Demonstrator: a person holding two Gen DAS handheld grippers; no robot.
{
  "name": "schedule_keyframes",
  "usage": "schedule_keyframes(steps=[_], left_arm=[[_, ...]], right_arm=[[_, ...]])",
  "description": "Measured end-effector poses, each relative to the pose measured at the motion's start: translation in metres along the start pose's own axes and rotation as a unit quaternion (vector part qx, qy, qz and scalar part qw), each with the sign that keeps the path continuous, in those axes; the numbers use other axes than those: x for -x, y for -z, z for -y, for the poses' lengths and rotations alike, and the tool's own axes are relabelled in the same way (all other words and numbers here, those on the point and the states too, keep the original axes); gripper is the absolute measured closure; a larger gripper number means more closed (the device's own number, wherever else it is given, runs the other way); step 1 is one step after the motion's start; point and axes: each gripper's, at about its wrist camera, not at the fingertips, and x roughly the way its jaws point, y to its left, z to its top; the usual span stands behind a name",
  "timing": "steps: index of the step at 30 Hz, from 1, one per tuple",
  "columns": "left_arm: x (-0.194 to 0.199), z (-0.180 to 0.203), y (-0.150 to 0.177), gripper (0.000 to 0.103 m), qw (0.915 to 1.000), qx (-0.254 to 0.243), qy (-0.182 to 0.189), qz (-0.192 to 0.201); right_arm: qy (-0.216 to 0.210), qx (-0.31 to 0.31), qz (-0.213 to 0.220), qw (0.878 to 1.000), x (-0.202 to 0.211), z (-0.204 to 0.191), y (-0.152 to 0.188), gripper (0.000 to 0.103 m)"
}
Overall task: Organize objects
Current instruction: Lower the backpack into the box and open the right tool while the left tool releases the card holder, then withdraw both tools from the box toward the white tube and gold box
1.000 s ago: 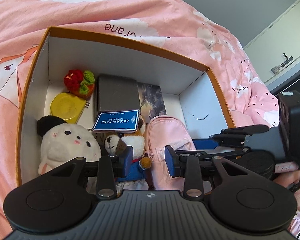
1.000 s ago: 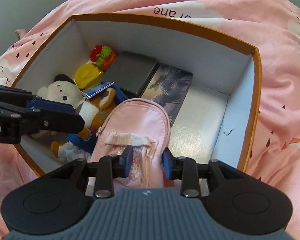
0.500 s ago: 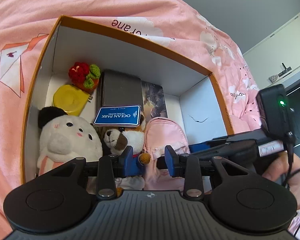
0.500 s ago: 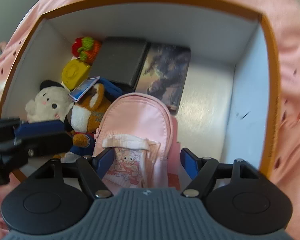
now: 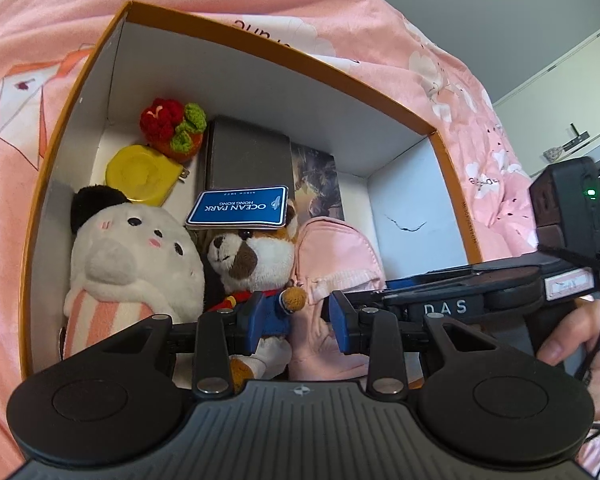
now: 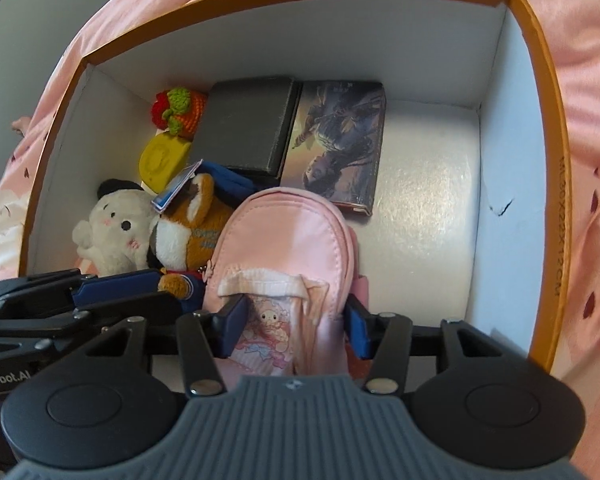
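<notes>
An orange-rimmed box (image 5: 440,136) (image 6: 540,92) on a pink bedspread holds the objects. A small pink backpack (image 6: 292,248) (image 5: 336,256) lies in it near the front. My right gripper (image 6: 294,326) is open, its jaws on either side of the backpack's lower end. My left gripper (image 5: 298,322) is open, hovering over a plush dog (image 5: 252,264) (image 6: 188,228) and the backpack's edge, holding nothing.
Also in the box: a white plush (image 5: 128,256), a yellow tape measure (image 5: 140,176), a crochet strawberry toy (image 5: 172,128), a dark grey case (image 6: 248,128), a picture book (image 6: 340,144) and a blue Ocean Park tag (image 5: 240,208). The box's right floor (image 6: 428,208) is bare.
My right gripper opened, letting go of the pink backpack, which now rests in the box. It then moved lower over the box. My left gripper drifted slightly closer.
</notes>
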Motion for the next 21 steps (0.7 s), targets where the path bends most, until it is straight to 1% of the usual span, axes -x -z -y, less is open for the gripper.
schedule_keyframes(steps=[3, 7, 10, 11, 13, 14, 18, 21], left_arm=[[0.008, 0.008, 0.007, 0.064, 0.9995, -0.02, -0.006, 0.023], [0.023, 0.022, 0.018, 0.064, 0.9969, -0.047, -0.009, 0.063], [0.035, 0.032, 0.026, 0.064, 0.9938, -0.068, -0.009, 0.088], [0.039, 0.036, 0.029, 0.063, 0.9927, -0.075, -0.009, 0.094], [0.045, 0.044, 0.033, 0.057, 0.9906, -0.088, -0.01, 0.104], [0.048, 0.046, 0.035, 0.057, 0.9896, -0.094, -0.009, 0.109], [0.059, 0.056, 0.044, 0.056, 0.9872, -0.108, -0.009, 0.117], [0.066, 0.059, 0.052, 0.052, 0.9858, -0.113, -0.006, 0.124]], right_arm=[[0.029, 0.035, 0.02, 0.999, 0.005, -0.01, 0.004, 0.038], [0.076, 0.084, 0.058, 0.992, 0.02, -0.025, 0.014, 0.035], [0.122, 0.122, 0.1, 0.98, 0.035, -0.038, 0.027, 0.032], [0.139, 0.134, 0.115, 0.974, 0.04, -0.042, 0.032, 0.029], [0.17, 0.154, 0.146, 0.963, 0.05, -0.05, 0.042, 0.028], [0.18, 0.161, 0.16, 0.957, 0.054, -0.053, 0.047, 0.028], [0.196, 0.172, 0.195, 0.945, 0.071, -0.058, 0.062, 0.027], [0.205, 0.171, 0.223, 0.938, 0.083, -0.065, 0.076, 0.027]])
